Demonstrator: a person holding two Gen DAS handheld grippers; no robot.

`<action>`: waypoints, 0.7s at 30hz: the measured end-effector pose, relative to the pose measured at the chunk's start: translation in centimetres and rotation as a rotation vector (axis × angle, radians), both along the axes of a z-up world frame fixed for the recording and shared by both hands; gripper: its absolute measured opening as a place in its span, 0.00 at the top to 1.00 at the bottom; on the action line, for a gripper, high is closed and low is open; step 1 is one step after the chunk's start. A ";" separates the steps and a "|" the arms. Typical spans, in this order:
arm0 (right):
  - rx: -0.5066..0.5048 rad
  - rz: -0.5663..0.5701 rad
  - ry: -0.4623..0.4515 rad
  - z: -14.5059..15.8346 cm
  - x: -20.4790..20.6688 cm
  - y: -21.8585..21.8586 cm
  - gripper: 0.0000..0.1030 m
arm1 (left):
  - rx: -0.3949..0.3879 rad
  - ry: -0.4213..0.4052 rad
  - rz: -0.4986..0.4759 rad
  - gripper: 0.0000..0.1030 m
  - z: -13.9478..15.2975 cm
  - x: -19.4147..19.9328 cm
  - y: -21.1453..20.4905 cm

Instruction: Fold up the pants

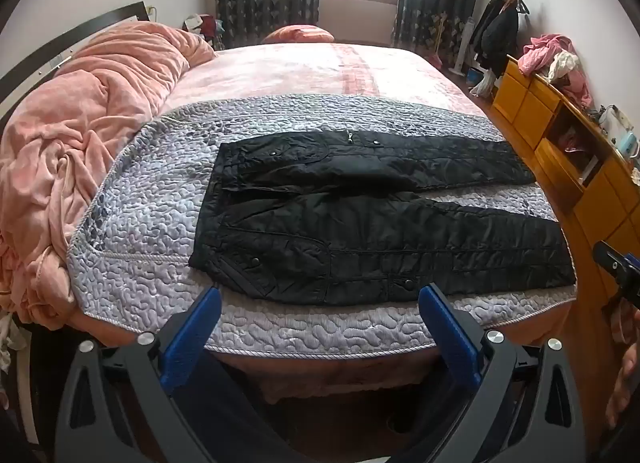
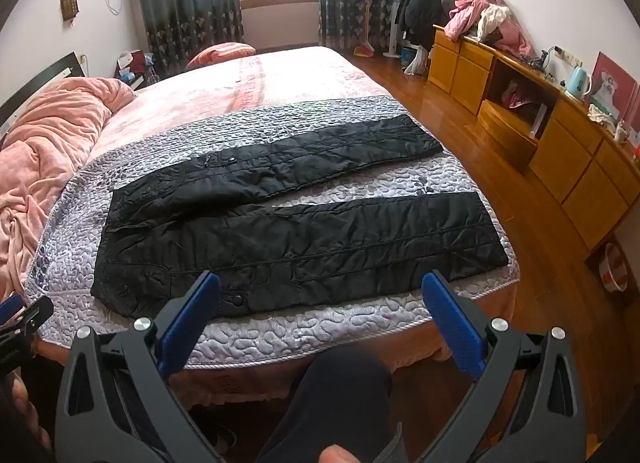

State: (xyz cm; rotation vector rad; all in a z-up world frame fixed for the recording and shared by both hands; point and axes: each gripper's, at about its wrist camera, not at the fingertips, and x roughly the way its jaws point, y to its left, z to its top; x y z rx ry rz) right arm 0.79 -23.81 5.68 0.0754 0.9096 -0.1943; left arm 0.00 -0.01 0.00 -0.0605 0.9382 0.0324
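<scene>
Black quilted pants (image 1: 360,223) lie flat on a grey quilted mat (image 1: 152,199) at the near end of the bed, waist to the left, both legs spread apart to the right. They also show in the right wrist view (image 2: 288,231). My left gripper (image 1: 320,295) is open and empty, held just in front of the bed edge, near the pants' near hem. My right gripper (image 2: 320,283) is open and empty, above the near leg's edge. The right gripper's body shows at the right edge of the left view (image 1: 620,267).
A pink duvet (image 1: 80,135) is bunched on the left of the bed. A wooden cabinet (image 2: 540,135) with clothes on top runs along the right wall, with wooden floor (image 2: 480,167) between it and the bed. My knee (image 2: 340,383) is below the bed edge.
</scene>
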 end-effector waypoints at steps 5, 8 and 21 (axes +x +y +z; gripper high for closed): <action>0.009 0.001 -0.001 0.0 0.0 -0.1 0.02 | 0.006 -0.006 0.001 0.04 0.0 0.0 0.0; 0.009 0.001 -0.001 0.0 0.1 -0.1 0.02 | 0.004 -0.004 0.002 0.04 0.0 0.0 0.0; 0.007 -0.001 0.001 0.0 0.1 -0.1 0.02 | 0.008 -0.004 0.001 0.04 0.0 0.1 -0.2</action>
